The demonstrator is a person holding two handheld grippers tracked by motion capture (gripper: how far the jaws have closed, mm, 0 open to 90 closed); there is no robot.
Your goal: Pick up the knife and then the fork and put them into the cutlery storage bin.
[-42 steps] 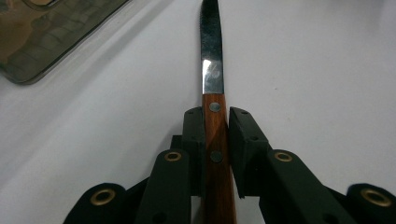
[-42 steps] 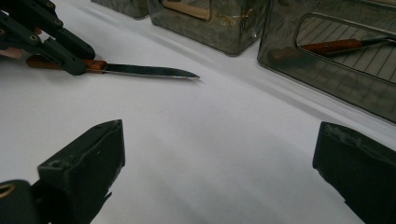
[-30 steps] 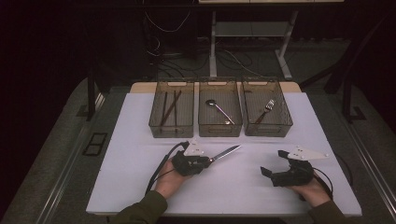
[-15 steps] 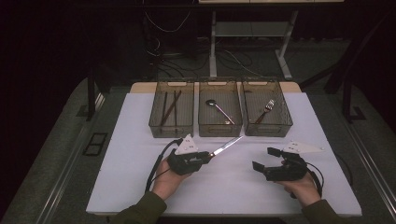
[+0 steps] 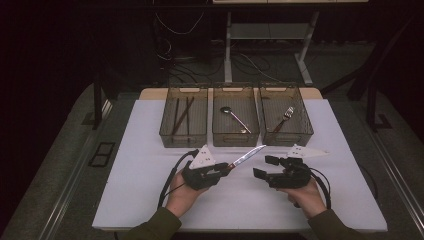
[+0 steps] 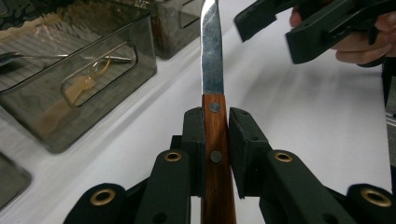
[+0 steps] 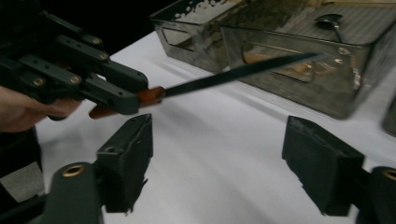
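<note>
Just below the centre of the high view, the left gripper [image 5: 224, 169] is clamping a knife [image 5: 248, 156] by its wooden handle, holding it above the white table [image 5: 140, 165] with the steel blade slanting toward the upper right. The right gripper [image 5: 264, 166], lower right of centre, is holding nothing; its jaws have just been closing and are standing apart short of the blade tip. In the left gripper view the black pads [image 6: 194, 140] are pressing both flat sides of the riveted handle [image 6: 215, 154]. The knife looks stiff and fairly light, its polished blade probably slippery and sharp-edged, so the wooden handle seems the safest place to grasp. No readable brand, label or writing is showing
</note>
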